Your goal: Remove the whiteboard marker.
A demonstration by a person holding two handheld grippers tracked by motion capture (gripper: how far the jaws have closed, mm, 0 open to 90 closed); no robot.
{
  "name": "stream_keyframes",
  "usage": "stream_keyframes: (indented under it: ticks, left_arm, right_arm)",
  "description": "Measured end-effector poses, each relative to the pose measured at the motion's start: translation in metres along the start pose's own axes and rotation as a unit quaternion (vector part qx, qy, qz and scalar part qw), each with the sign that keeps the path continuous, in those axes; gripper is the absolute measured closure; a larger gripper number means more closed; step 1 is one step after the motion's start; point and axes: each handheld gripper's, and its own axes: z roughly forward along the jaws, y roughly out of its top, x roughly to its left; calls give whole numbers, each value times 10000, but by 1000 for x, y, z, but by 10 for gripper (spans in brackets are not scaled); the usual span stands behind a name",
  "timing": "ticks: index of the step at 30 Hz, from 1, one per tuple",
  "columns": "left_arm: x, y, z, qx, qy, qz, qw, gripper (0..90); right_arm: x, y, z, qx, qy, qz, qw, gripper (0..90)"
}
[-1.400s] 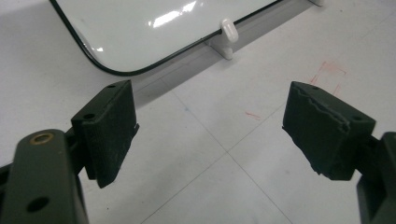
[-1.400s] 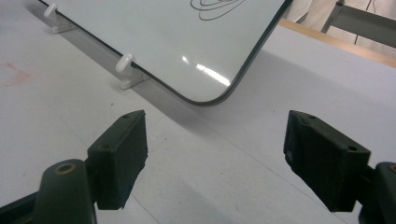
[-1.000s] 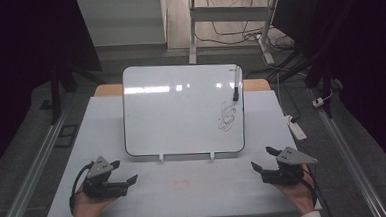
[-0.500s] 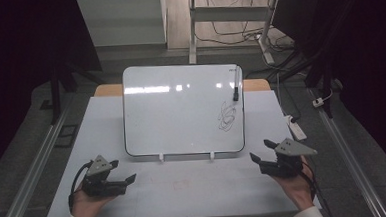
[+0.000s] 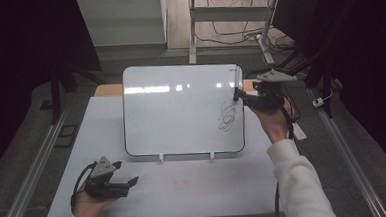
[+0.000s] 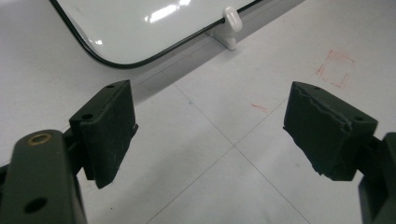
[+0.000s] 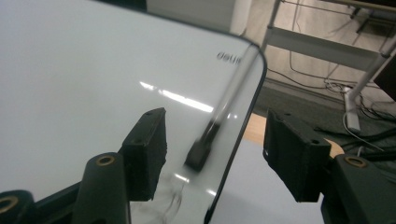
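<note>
- Left gripper [image 5: 127, 183] low over the near-left of the white surface [image 5: 195, 188], jaws spread wide, nothing between them; faint red marks [image 6: 337, 67] on the surface just ahead.
- White rectangular whiteboard with black rim [image 5: 181, 109] mid-surface, propped on two small white clips [image 6: 229, 18]; dark scribble [image 5: 226, 115] at its right side.
- Right gripper [image 7: 212, 158] at the board's far-right corner, jaws spread either side of the slim black marker pen [image 7: 219, 121] lying on the board, not pinching it.
</note>
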Motion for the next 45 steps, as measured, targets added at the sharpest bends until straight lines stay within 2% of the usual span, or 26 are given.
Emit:
stream_keyframes:
  ticks: [7, 15, 20, 32, 36, 38, 45]
  left_arm:
    - [0, 0, 3, 40, -6, 29, 10000, 173]
    - [0, 0, 4, 78, 41, 49, 9999, 170]
    - [1, 0, 5, 86, 58, 48, 9999, 170]
    - [1, -1, 5, 71, 78, 50, 9999, 170]
    - [2, -1, 5, 68, 85, 52, 9999, 170]
    - [2, -1, 4, 64, 84, 54, 9999, 170]
    - [3, -2, 4, 55, 106, 34, 9999, 172]
  right_arm:
    - [0, 29, 40, 185, -326, 205, 9991, 466]
    - [-3, 38, 69, 454, -690, 471, 9955, 605]
    - [-3, 41, 76, 520, -779, 459, 9945, 659]
    - [4, 43, 88, 667, -1159, 469, 9899, 739]
    - [4, 43, 88, 619, -1111, 580, 9902, 759]
    - [5, 43, 88, 601, -1041, 645, 9907, 799]
    - [6, 42, 88, 559, -1017, 647, 9911, 805]
